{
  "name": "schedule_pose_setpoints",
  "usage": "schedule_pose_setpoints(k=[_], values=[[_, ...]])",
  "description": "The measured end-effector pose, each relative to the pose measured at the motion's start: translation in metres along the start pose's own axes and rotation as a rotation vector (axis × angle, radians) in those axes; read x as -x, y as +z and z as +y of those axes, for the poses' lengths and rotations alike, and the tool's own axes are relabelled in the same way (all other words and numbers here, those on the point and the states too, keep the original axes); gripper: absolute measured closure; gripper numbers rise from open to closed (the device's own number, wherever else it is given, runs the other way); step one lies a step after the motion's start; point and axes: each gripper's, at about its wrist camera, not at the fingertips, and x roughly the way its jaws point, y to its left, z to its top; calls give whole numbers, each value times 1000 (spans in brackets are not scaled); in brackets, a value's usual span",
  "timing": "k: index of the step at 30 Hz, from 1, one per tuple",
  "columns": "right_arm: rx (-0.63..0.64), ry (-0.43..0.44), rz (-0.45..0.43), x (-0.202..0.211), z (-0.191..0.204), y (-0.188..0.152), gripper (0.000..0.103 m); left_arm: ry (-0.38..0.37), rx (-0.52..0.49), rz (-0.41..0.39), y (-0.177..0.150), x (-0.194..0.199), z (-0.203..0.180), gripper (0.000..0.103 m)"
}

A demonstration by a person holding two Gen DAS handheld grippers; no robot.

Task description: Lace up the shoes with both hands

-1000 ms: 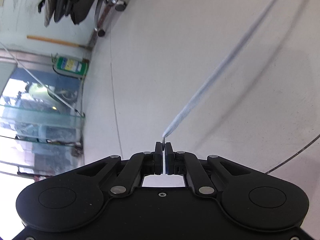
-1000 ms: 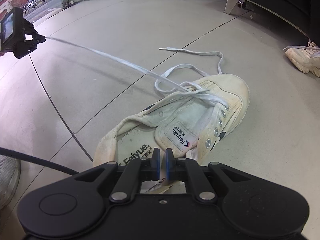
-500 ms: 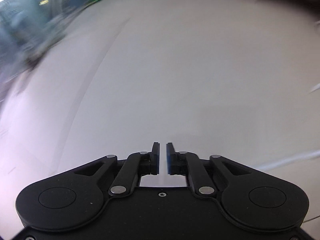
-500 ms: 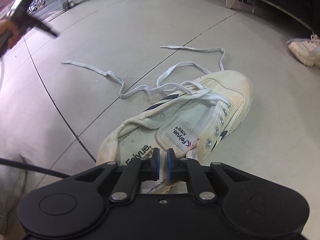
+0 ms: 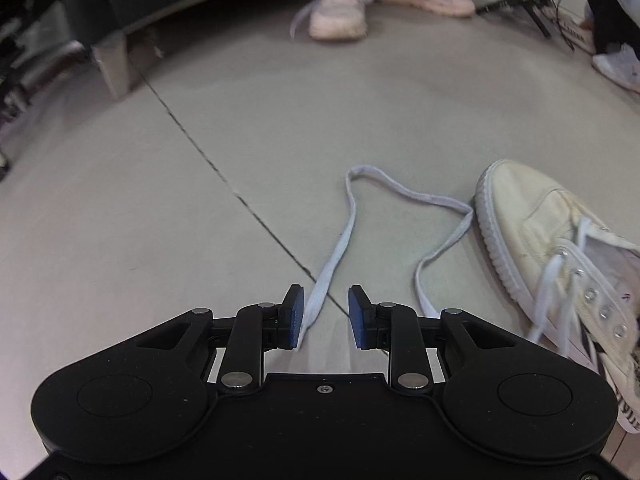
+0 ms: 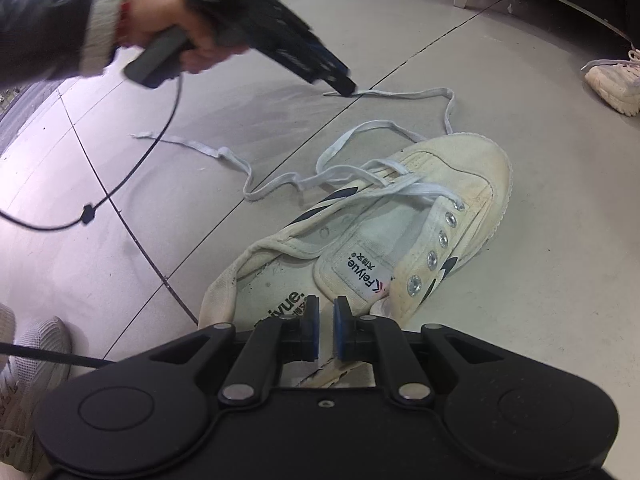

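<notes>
Canvas, cream and soft, the shoe (image 6: 360, 240) lies on the grey floor (image 5: 140, 200), its flat white lace (image 5: 348, 216) trailing loose ahead of the toe. The left gripper (image 5: 325, 312) is opening over the lace end, pads clear of it. The right gripper (image 6: 326, 334) is nearly closed at the heel, what it pinches hidden. The lace looks limp and light; the stiffer tip seems the best hold.

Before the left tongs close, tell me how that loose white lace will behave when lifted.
The lace is probably floppy: it lies in limp bends on the floor. It looks flat and thin, so it may slip from the opening left tongs. Its other end threads the shoe, so a hard pull could drag that.
</notes>
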Motion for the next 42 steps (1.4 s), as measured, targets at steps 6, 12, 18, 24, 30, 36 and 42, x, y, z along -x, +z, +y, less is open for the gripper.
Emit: schedule_pose_setpoints(k=[6,12,18,24,30,36,42], values=[[-6,3,0,-2,0,0,96,-53,126,103,3,-12,18,102],[-6,-8,4,-2,1,1,96,-466,732,105,-25,34,30,102],[17,-32,13,-3,6,3,96,-804,908,86,-47,28,-35,76],[22,-39,7,0,9,1,94,-597,485,-8,-46,52,-57,76],[25,-19,6,0,5,1,93,-343,-370,-161,-14,86,-124,77],[14,-4,3,0,1,1,93,-276,-794,-150,-2,65,-157,77],[2,9,1,1,-2,1,93,-271,-967,-86,-4,37,-169,77]])
